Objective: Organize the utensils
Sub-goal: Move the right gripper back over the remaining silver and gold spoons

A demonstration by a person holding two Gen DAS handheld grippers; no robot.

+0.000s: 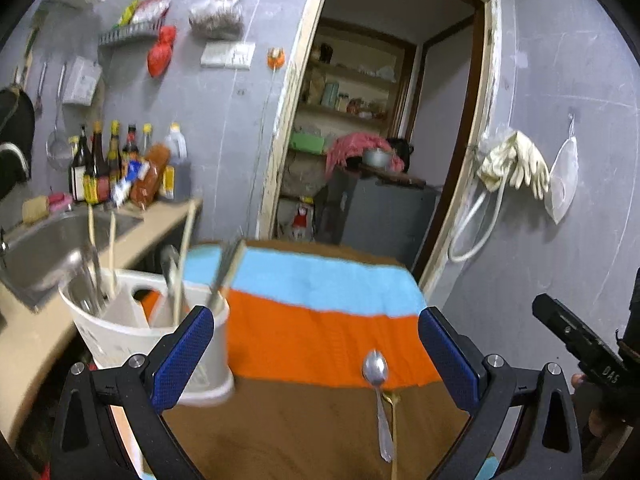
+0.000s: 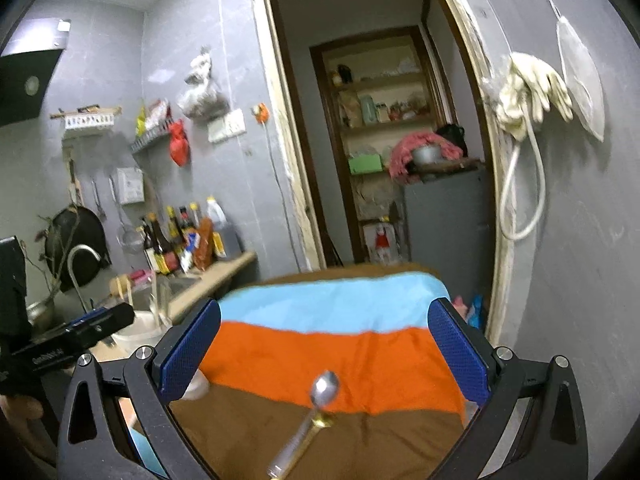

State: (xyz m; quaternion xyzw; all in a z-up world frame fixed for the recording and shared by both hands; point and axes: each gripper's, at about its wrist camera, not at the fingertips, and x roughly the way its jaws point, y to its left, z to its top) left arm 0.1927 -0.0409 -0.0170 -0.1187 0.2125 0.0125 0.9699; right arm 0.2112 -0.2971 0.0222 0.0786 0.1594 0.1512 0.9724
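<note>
A silver spoon (image 1: 378, 384) lies on the striped cloth (image 1: 320, 320), bowl on the orange band, handle on the brown part, crossing a thin golden utensil (image 1: 394, 420). A white utensil holder (image 1: 116, 332) stands at the cloth's left edge with chopsticks and metal utensils upright in it. My left gripper (image 1: 316, 344) hangs open above the cloth, its left finger in front of the holder, nothing between the blue pads. In the right wrist view my right gripper (image 2: 324, 348) is open and empty above the same spoon (image 2: 320, 396); the holder (image 2: 140, 330) sits left, behind the other gripper's body.
A steel sink (image 1: 52, 248) and a counter with sauce bottles (image 1: 116, 168) run along the left wall. Behind the cloth-covered table an open doorway (image 1: 380, 128) leads to shelves. Rubber gloves (image 1: 516, 164) and a hose hang on the right wall.
</note>
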